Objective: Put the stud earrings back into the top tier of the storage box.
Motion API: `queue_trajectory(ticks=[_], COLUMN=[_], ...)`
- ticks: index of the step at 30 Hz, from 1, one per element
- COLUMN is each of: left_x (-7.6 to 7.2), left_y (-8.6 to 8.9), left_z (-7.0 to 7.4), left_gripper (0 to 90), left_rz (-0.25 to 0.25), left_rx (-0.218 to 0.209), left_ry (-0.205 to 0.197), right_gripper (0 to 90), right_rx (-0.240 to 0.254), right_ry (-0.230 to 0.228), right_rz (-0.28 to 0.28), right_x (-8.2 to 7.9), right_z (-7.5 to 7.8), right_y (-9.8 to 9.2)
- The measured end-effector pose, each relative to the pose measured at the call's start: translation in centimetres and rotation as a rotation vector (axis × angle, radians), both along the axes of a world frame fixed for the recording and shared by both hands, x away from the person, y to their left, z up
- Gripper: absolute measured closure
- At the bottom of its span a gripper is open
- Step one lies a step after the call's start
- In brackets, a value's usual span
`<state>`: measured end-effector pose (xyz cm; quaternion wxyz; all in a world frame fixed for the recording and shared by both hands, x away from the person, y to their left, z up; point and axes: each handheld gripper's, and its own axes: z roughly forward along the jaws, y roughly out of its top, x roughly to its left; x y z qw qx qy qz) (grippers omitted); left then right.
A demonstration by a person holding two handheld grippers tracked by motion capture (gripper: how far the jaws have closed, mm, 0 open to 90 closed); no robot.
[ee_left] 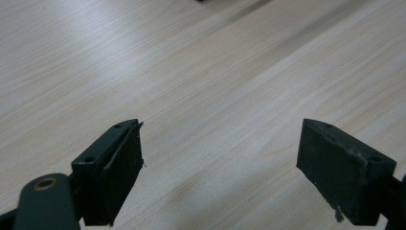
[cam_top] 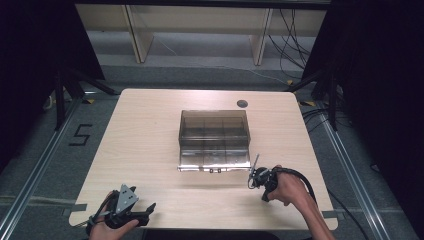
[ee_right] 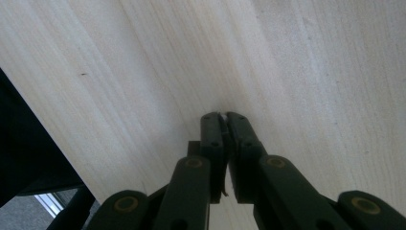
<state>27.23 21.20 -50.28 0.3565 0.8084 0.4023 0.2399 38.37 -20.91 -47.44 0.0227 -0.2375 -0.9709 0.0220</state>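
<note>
The left hand-held gripper (cam_top: 131,212) rested at the counter's (cam_top: 150,140) near edge, jaws spread over bare wood. The smoky plastic box (cam_top: 214,140) sat mid-counter. Just right, the right hand-held gripper (cam_top: 253,176) pinched a thin pale sliver (ee_right: 222,116), tips on the counter.

Light from above, table (cam_top: 150,130) bright and even in high view, surroundings dark, side curtains nearly black. Soft glare on box (cam_top: 214,131) lid; faint shadow under its front edge. Left gripper view: pale sheen on wood at upper left, far part of table slightly soft. Right gripper view: wood very bright, nearly washed out; gripper (ee_right: 223,116) dark, sharp.
</note>
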Motion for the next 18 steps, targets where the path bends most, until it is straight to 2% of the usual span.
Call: queue_trajectory(ticks=[2,3,4,5,7,8,9,10,11,12,13,15,16,17,18], left_x=[0.1,0.0,0.0,0.1,0.1,0.1,0.1,0.1,0.1,0.1,0.1,0.1,0.1,0.1,0.1], left_y=[0.1,-0.1,-0.1,-0.1,0.0,0.0,-0.1,-0.1,-0.1,-0.1,0.0,-0.1,0.0,-0.1,-0.1], left_z=[0.0,-0.1,-0.1,-0.1,-0.1,-0.1,-0.1,-0.1,-0.1,-0.1,-0.1,-0.1,-0.2,-0.1,-0.1], left_gripper=[15.3,15.3,15.3,15.3,15.3,15.3,15.3,15.2,15.3,15.3,15.2,15.3,15.3,15.3,15.3], left_rz=[-0.007,0.008,0.008,0.010,-0.002,-0.001,0.007,0.007,0.007,0.007,-0.003,0.007,0.002,0.009,0.009], left_rx=[0.011,-0.014,-0.014,0.001,0.003,0.003,-0.009,-0.010,-0.008,-0.008,0.005,-0.012,-0.007,-0.007,-0.007], left_ry=[-0.008,0.000,0.000,-0.006,0.002,0.001,-0.004,-0.003,-0.004,-0.004,0.001,-0.006,-0.009,-0.004,-0.004], right_gripper=[86.7,86.7,86.7,86.7,86.7,86.7,86.7,86.7,86.7,86.7,86.7,86.7,86.7,86.6,86.6], right_rx=[0.017,0.016,0.016,0.018,0.036,0.043,0.043,0.039,0.053,0.053,0.059,0.054,0.061,0.099,0.099], right_ry=[0.002,0.017,0.017,0.009,-0.004,-0.020,-0.020,-0.016,-0.024,-0.024,-0.040,-0.047,-0.059,-0.076,-0.076], right_rz=[0.020,-0.001,-0.001,-0.005,0.001,0.008,0.008,-0.018,-0.015,-0.015,-0.020,-0.031,-0.029,0.004,0.004], right_x=[0.2,0.2,0.2,0.2,0.4,0.5,0.5,0.4,0.5,0.5,0.6,0.6,0.7,1.1,1.1], right_z=[-0.1,0.1,0.1,0.3,0.8,1.5,1.5,2.0,2.9,2.9,3.9,4.5,5.0,6.1,6.1], right_y=[-0.2,-0.4,-0.4,-0.5,-0.8,-1.1,-1.1,-1.1,-1.3,-1.3,-1.5,-1.5,-1.6,-1.8,-1.8])
